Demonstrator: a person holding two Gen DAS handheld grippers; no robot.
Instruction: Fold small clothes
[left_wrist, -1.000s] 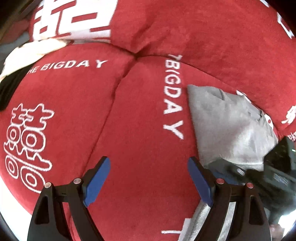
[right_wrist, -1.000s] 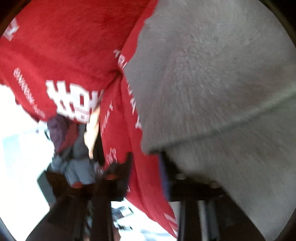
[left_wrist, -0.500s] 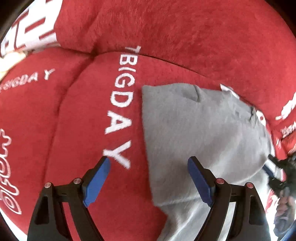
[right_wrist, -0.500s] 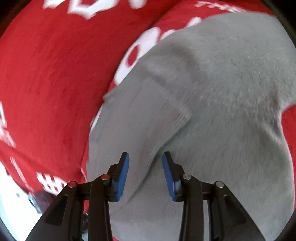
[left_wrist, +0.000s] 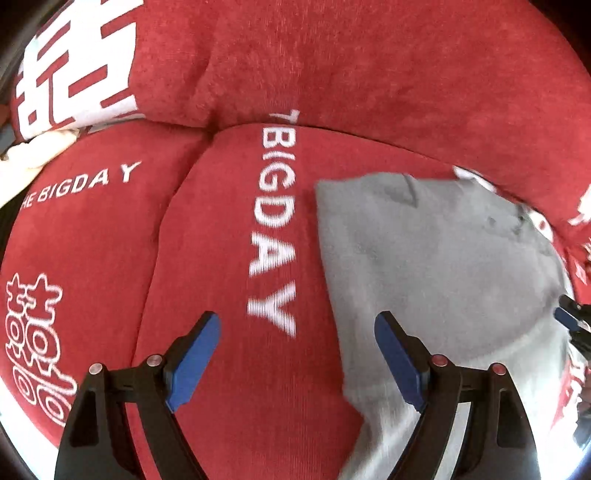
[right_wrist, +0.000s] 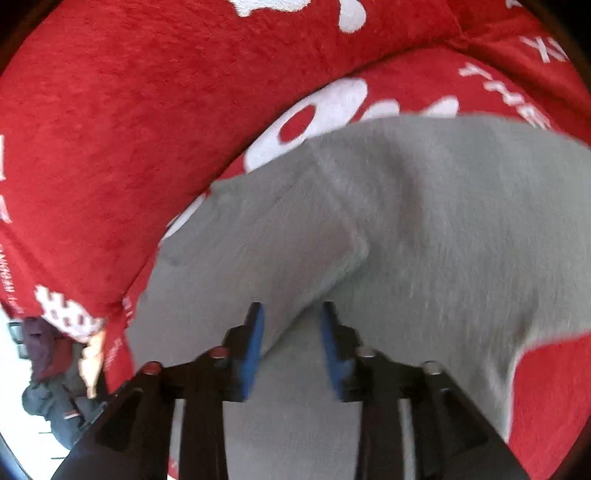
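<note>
White "BIGDAY" – twice – on the red cushion cover (left_wrist: 207, 266).

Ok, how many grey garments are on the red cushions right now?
1. The grey garment lies on the red seat cushion, right of the BIGDAY lettering. The right hand-held gripper straddles a raised fold. More may be hidden outside both views.

A garment (left_wrist: 436, 266) lies on a seat cushion (left_wrist: 229, 369), before the back cushion (left_wrist: 369, 74). A second seat cushion (left_wrist: 92, 236) sits to the left, a pale cloth (left_wrist: 40, 155) behind it.
</note>
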